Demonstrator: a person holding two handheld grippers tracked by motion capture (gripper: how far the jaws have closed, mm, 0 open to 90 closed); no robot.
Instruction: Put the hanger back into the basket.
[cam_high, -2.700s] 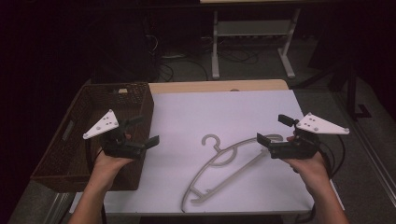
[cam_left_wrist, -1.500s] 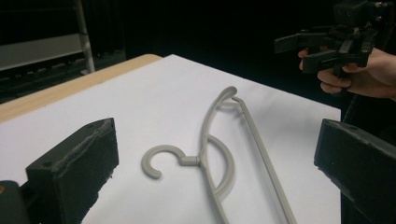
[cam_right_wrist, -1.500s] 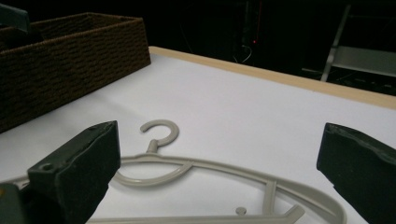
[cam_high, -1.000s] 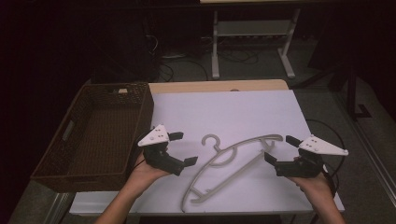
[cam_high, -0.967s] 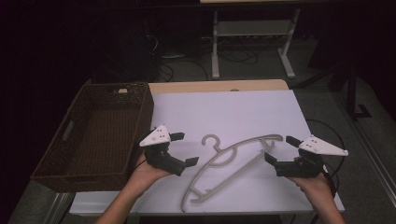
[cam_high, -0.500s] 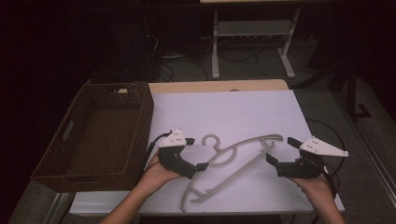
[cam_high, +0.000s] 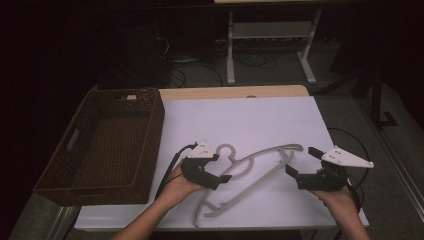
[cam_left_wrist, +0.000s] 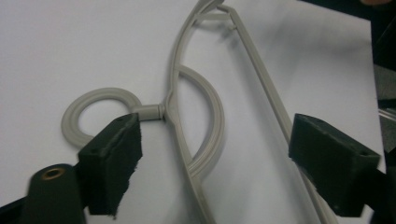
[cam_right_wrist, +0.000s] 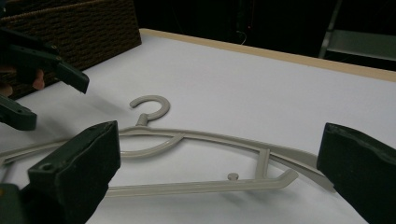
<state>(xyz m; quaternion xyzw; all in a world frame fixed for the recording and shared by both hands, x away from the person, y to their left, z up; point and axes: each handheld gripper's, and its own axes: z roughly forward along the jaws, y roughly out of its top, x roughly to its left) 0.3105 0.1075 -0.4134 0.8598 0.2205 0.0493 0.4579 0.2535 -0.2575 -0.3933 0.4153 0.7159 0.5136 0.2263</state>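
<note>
A grey plastic hanger (cam_high: 260, 170) lies flat on the white table top (cam_high: 250, 120), its hook toward the basket. My left gripper (cam_high: 221, 167) is open just over the hook end. In the left gripper view the hanger (cam_left_wrist: 171, 100) runs up between the spread jaws of that gripper (cam_left_wrist: 222, 163), and the hook ring (cam_left_wrist: 100, 93) sits beside the left jaw. My right gripper (cam_high: 300, 161) is open at the hanger's far end. In the right gripper view the hanger (cam_right_wrist: 210, 137) lies across the wide gap of that gripper (cam_right_wrist: 219, 172), apart from both jaws.
A dark woven basket (cam_high: 155, 130) stands at the table's left, also seen as the basket (cam_right_wrist: 70, 23) in the right gripper view. A metal stand (cam_high: 270, 30) and cables lie on the floor beyond the table. Black cables trail from both grippers.
My left gripper has moved right from near the basket to the hanger's hook end. The right gripper has stayed almost still at the other end. The hanger has not moved.
</note>
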